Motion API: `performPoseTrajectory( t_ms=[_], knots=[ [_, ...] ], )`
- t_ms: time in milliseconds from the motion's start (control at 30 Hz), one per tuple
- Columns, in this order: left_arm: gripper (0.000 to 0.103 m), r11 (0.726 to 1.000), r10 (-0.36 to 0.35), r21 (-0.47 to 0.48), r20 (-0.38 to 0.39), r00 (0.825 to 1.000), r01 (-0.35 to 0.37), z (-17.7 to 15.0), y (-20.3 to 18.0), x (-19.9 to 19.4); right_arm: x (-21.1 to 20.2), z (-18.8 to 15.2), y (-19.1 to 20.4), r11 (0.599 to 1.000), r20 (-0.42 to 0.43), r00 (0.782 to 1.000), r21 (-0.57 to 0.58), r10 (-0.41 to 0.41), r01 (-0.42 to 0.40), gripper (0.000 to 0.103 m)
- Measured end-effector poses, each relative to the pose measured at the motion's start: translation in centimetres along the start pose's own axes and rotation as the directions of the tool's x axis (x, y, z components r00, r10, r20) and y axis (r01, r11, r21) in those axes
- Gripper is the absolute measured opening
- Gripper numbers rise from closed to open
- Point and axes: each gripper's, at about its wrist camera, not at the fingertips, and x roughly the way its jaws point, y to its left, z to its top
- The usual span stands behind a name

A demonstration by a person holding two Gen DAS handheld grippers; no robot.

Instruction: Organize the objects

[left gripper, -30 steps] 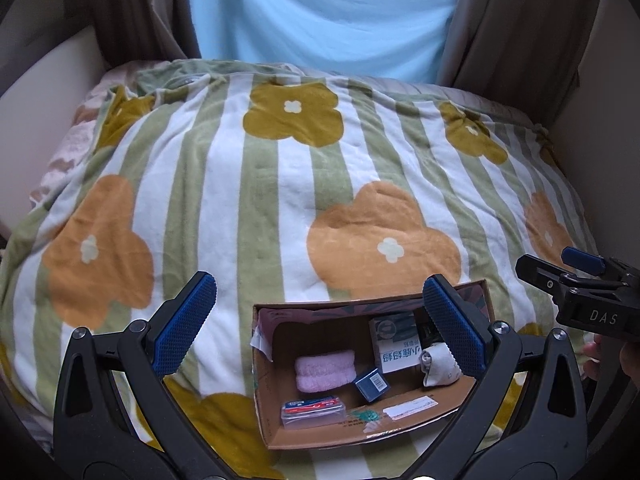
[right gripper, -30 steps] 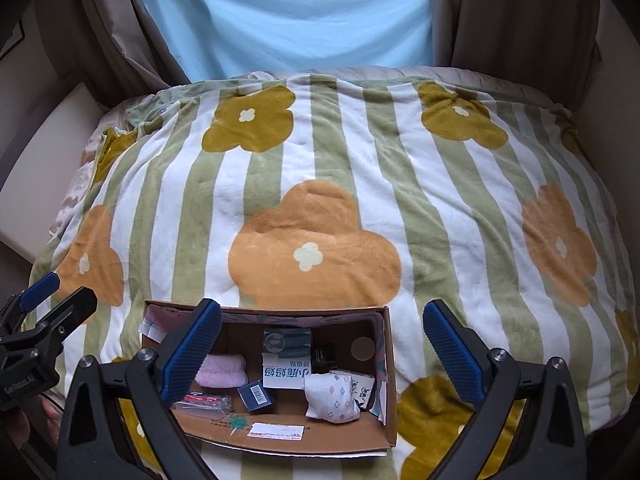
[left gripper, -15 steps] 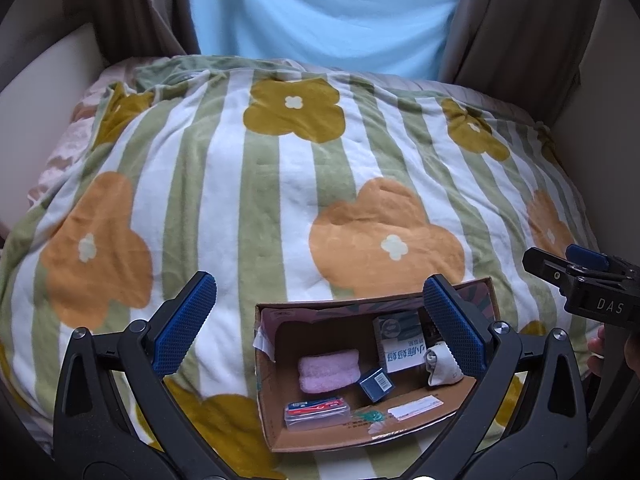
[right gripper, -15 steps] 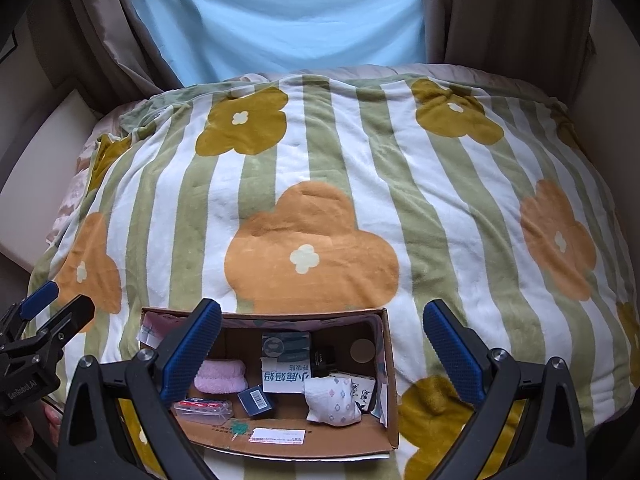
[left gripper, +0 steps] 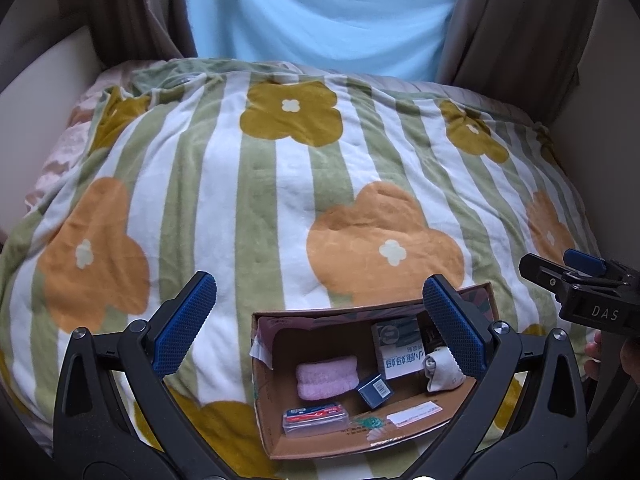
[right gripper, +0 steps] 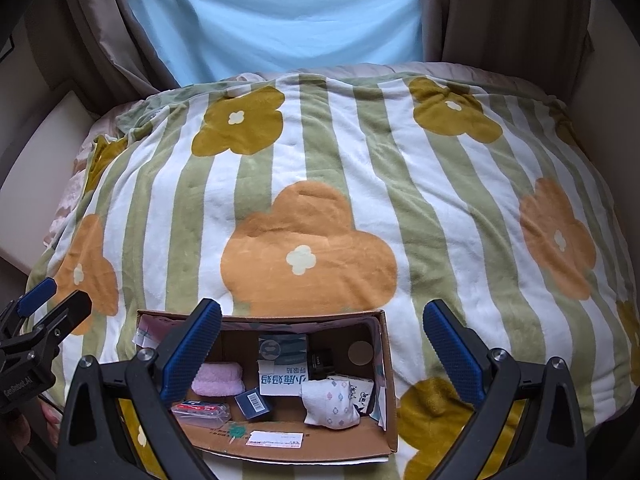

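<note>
Both tools hover above the near edge of the bed, jaws spread wide and holding nothing: the left hand-held gripper (left gripper: 320, 320) and the right hand-held gripper (right gripper: 322, 344). The cardboard box (right gripper: 384, 364) sits on the flowered blanket (right gripper: 320, 168) at lower centre. The right view alone shows a black box (right gripper: 322, 362) and patterned pouch (right gripper: 330, 402); the left shows the pink towel (left gripper: 326, 374) unobstructed.

The left gripper (left gripper: 320, 324) hangs over a cardboard box (left gripper: 320, 446) on the flowered blanket (left gripper: 248, 200), jaws wide apart. Inside lie a pink towel (left gripper: 326, 374), a small blue box (left gripper: 374, 390) and a rolled white sock (left gripper: 440, 372).
</note>
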Motion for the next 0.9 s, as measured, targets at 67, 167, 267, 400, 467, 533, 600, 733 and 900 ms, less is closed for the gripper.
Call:
performPoseTrajectory(
  t_ms=[67, 167, 267, 400, 467, 533, 600, 733, 900],
  knots=[
    [0.103, 1.000, 0.001, -0.001, -0.002, 1.000, -0.001, 0.0, 0.0, 0.0, 0.1, 0.0, 0.0, 1.000, -0.001, 1.000, 0.001, 0.000, 0.000, 0.101],
    [0.103, 1.000, 0.000, -0.005, -0.005, 1.000, 0.000, 0.1, 0.0, 0.2, 0.1, 0.1, 0.0, 1.000, -0.002, 1.000, 0.001, 0.002, -0.002, 0.101],
    [0.103, 1.000, -0.002, -0.013, -0.011, 1.000, 0.001, 0.0, 0.0, 0.4, 0.2, 0.1, -0.1, 1.000, -0.006, 1.000, -0.002, 0.001, -0.001, 0.101],
    [0.103, 1.000, -0.002, -0.020, -0.018, 1.000, 0.001, -0.3, 0.2, 0.7, 0.6, 0.1, 0.1, 1.000, -0.006, 1.000, -0.004, 0.003, -0.003, 0.101],
    [0.103, 1.000, -0.001, -0.021, -0.019, 1.000, 0.001, -0.4, 0.2, 0.9, 0.7, 0.1, 0.2, 1.000, -0.006, 1.000, -0.004, 0.005, -0.005, 0.101],
    [0.103, 1.000, -0.001, -0.021, -0.018, 1.000, 0.001, -0.4, 0.2, 0.9, 0.8, 0.1, 0.2, 1.000, -0.006, 1.000, -0.005, 0.004, -0.004, 0.101],
    [0.103, 1.000, -0.001, -0.022, -0.018, 1.000, 0.001, -0.4, 0.2, 0.9, 0.7, 0.1, 0.2, 1.000, -0.006, 1.000, -0.005, 0.004, -0.004, 0.101],
    [0.103, 1.000, -0.001, -0.026, -0.018, 1.000, 0.001, -0.5, 0.2, 1.0, 0.7, 0.1, 0.2, 1.000, -0.004, 1.000, -0.005, 0.003, -0.003, 0.101],
    [0.103, 1.000, -0.001, -0.027, -0.016, 1.000, 0.001, -0.6, 0.2, 1.0, 0.9, 0.4, 0.3, 1.000, -0.002, 1.000, -0.009, -0.002, 0.002, 0.101]
  ],
)
